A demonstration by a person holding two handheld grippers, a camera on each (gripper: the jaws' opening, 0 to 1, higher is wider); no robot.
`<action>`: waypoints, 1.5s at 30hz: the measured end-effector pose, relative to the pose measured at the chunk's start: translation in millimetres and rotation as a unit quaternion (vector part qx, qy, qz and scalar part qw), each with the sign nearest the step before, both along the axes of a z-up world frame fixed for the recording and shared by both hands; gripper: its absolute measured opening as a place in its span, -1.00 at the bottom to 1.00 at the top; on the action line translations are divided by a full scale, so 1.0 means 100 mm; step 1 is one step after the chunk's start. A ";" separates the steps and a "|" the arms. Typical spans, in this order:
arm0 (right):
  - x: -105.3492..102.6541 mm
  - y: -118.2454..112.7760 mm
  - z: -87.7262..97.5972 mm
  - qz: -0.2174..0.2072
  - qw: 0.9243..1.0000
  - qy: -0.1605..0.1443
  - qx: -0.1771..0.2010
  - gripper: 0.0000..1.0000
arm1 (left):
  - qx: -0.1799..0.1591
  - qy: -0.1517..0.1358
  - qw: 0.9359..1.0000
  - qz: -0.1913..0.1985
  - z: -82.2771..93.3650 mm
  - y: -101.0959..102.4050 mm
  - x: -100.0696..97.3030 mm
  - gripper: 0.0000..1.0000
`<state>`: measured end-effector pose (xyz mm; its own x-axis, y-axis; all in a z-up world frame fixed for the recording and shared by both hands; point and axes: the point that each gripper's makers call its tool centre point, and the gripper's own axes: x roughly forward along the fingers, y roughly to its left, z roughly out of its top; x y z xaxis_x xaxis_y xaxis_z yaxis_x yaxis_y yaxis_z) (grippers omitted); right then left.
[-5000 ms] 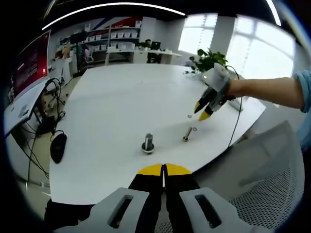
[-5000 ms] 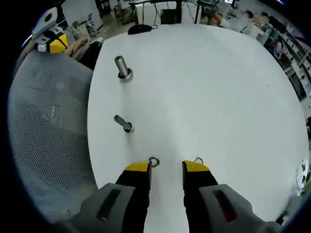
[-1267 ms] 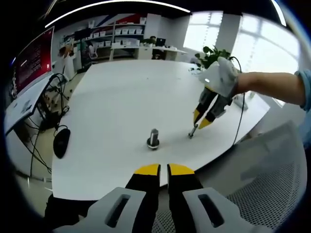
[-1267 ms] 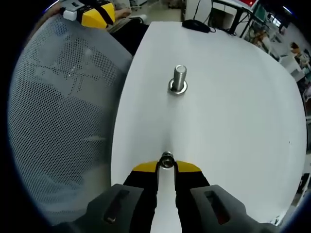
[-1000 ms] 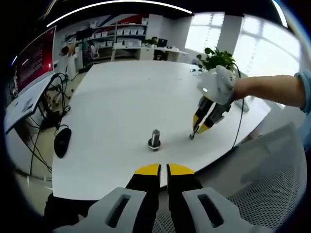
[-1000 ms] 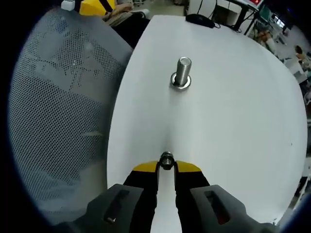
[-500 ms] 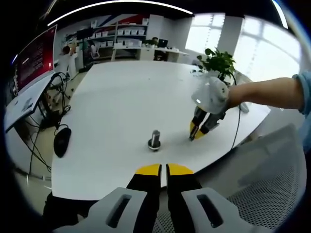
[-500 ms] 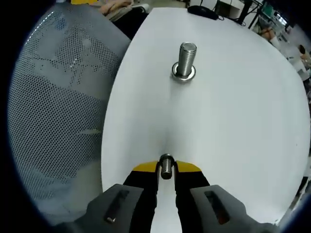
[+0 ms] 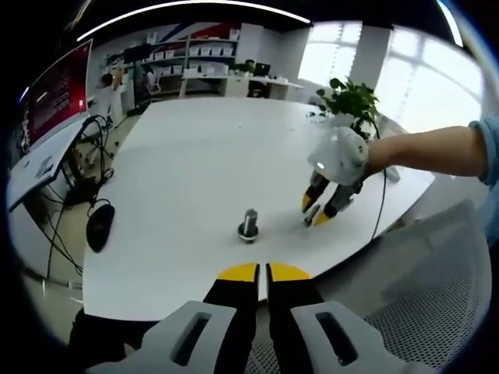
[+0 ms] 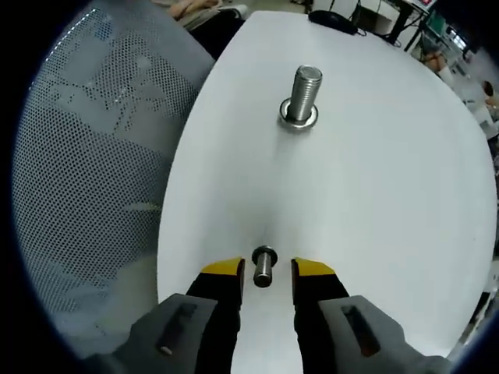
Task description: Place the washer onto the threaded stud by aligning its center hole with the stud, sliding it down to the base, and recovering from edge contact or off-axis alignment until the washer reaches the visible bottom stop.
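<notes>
A small threaded stud stands on the white table between the jaws of my right gripper, which is open and not touching it. A ring-like collar sits at its upper end; I cannot tell whether that is the washer. Farther along the table a larger threaded stud stands upright with a flat ring at its base. In the left gripper view the right gripper straddles the small stud, right of the larger stud. My left gripper is shut and empty, off the table's near edge.
A grey mesh chair lies alongside the table edge, also as the mesh chair. A black mouse and cables sit on a lower desk at left. A potted plant stands at the far side. A person's arm holds the right gripper.
My right gripper, which was shut on the small stud half a second ago, has opened and let it go standing on the table. The left gripper has stayed still.
</notes>
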<state>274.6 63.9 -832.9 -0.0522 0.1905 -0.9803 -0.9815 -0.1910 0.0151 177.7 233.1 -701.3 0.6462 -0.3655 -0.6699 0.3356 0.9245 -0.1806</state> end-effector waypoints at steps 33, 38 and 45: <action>1.05 -0.91 -0.02 -0.268 0.959 -0.037 0.082 -0.46 | 0.003 0.001 1.000 -0.001 -0.01 0.00 0.01 -0.99; 1.01 -0.92 -0.08 -0.271 0.959 -0.020 0.083 -0.48 | 0.000 -0.001 1.000 -0.001 0.00 0.00 0.01 -1.00; 1.04 -0.93 -0.07 -0.288 0.951 -0.023 0.109 -0.57 | -0.001 -0.002 1.000 -0.002 0.01 0.00 0.01 -1.00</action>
<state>379.0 -28.9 -839.7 0.1633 0.3737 -0.9131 -0.9232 0.3843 -0.0079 178.7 233.0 -700.7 0.6474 -0.3691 -0.6668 0.3401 0.9229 -0.1807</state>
